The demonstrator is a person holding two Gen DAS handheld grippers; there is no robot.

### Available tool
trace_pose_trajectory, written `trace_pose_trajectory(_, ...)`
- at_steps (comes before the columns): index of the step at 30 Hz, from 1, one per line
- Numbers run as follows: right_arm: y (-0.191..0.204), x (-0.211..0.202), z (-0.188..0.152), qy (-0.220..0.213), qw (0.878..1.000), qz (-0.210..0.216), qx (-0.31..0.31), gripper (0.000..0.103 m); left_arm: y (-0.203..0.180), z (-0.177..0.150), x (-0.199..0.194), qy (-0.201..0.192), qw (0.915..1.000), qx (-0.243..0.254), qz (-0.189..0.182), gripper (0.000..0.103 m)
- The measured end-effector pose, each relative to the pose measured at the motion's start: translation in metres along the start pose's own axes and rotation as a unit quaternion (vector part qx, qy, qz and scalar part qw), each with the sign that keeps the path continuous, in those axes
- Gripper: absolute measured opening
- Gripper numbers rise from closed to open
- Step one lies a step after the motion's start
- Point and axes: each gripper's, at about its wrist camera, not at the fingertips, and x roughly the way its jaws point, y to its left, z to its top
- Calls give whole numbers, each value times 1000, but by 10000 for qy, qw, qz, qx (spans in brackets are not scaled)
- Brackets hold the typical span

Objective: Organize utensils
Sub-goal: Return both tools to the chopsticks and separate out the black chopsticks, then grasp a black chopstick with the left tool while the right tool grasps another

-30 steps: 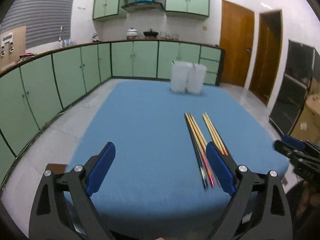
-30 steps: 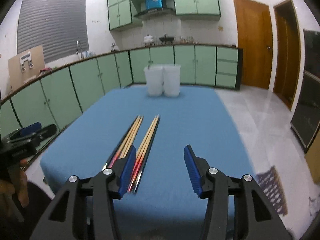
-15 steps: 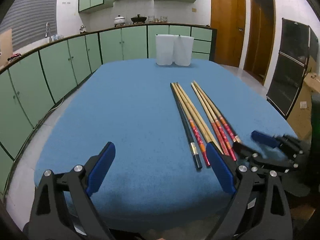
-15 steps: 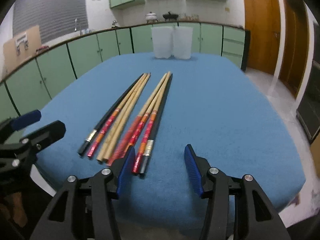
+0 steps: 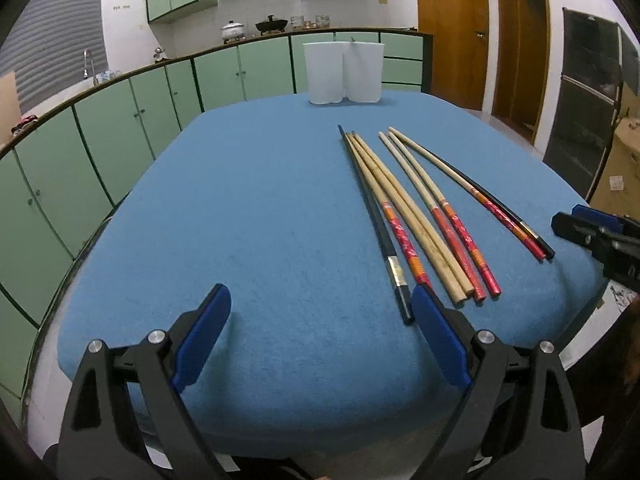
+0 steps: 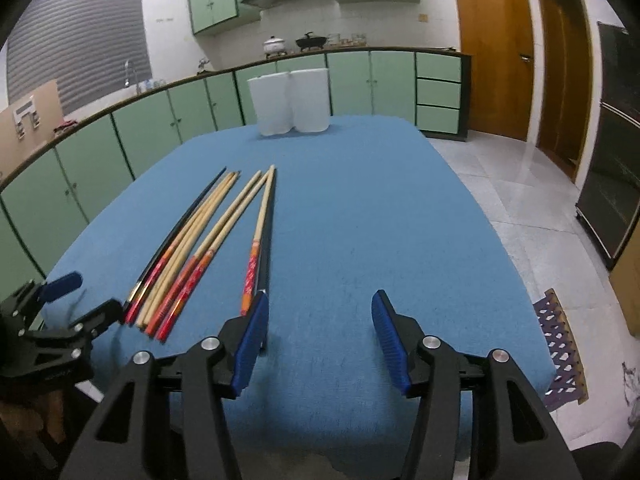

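We see a table with a blue cloth [image 5: 248,216], and we tell where each thing is from that cloth. A bunch of chopsticks [image 5: 404,216] lies flat on the cloth, on its right half in the left wrist view, with the thick ends near the front edge and the thin tips pointing to the far end. Some sticks are plain wood, some have red and orange bands, and two are black. A black stick and three pale ones lie close together, two banded ones lie just beside them, and a black and red pair [image 5: 492,208] lies a little apart, closer to the right edge. At the far end of the cloth stand two white cups [image 5: 343,73], side by side and touching. Our left claw [image 5: 320,312] hangs over the front edge of the cloth with its blue pads wide apart and nothing between them; its right pad is just beside the end of the black stick. Our right claw [image 6: 318,318] is over the front edge too, and its jaws have just been opening a bit, with only bare cloth between them. Its left pad [image 6: 250,344] is right by the near end of the black and red pair. Behind the cloth we see green cupboards [image 5: 120,128] and brown doors [image 5: 452,32].
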Motion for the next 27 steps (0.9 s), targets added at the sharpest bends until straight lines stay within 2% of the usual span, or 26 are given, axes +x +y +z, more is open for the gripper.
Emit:
trace_pose_trajectory(4, 7, 0, -6, 40, 9998, 22, -207, 54, -6, -2, -1, 38, 9999, 105, 8, 89)
trace_pose_trajectory(9, 10, 6, -13, 59, 9993, -40, -364, 53, -1, 1, 2, 55, 9999, -66, 91, 89)
trace_pose_trajectory(11, 13, 7, -15, -3, 9987, -91, -500, 50, 1, 1, 3, 51, 9999, -107, 85, 84)
trace_pose_trajectory(15, 21, 11, -12, -53, 9979, -4, -645, 39, -3, 1, 5, 28, 10000, -83, -10, 73)
trace_pose_trajectory(17, 24, 12, -10, -96, 9974, -7, -718, 27, -6, 2, 6, -5, 9999, -45, -95, 67)
trace_pose_trajectory(20, 21, 14, -8, -80, 9978, -6, -665, 12, -7, 2, 6, -36, 9998, -48, -202, 53)
trace_pose_trajectory(22, 17, 14, -7, -83, 9980, -43, -622, 9, -8, 2, 7, -58, 9997, -94, -236, 37)
trace_pose_trajectory(24, 12, 13, -7, -79, 9987, -70, -495, 9, -8, 3, 8, -59, 9996, -179, -228, 29)
trace_pose_trajectory(27, 8, 13, -5, -92, 9992, -172, -359, 9, -9, 3, 8, -57, 9995, -255, -174, 25)
